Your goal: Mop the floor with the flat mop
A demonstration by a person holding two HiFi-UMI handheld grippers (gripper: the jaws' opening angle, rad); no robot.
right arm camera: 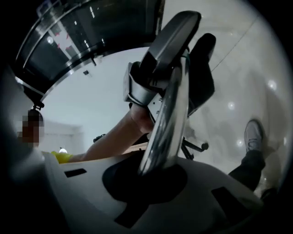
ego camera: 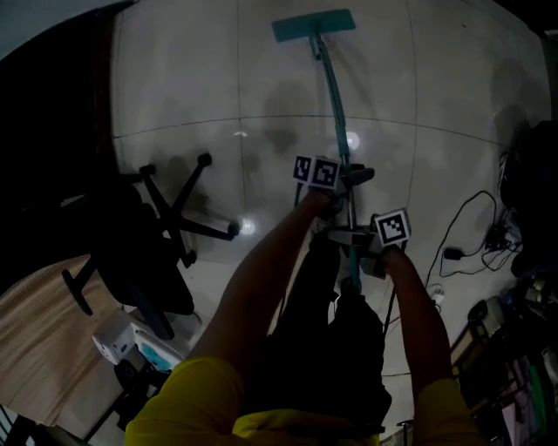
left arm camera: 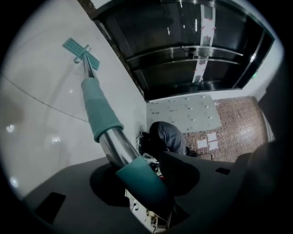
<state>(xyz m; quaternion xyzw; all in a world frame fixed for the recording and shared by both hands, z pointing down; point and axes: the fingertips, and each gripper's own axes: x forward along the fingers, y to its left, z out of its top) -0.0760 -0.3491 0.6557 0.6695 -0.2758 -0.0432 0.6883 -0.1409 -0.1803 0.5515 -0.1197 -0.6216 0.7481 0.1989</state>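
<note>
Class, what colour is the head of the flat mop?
The mop head is teal; the head view shows it best.

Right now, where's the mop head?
The mop head lies on the floor at the head view's top centre, at the far end of the handle, up and right of the office chair.

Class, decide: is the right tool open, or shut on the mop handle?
Shut. In the right gripper view the chrome mop handle runs between the right tool's jaws, no gap beside it.
</note>
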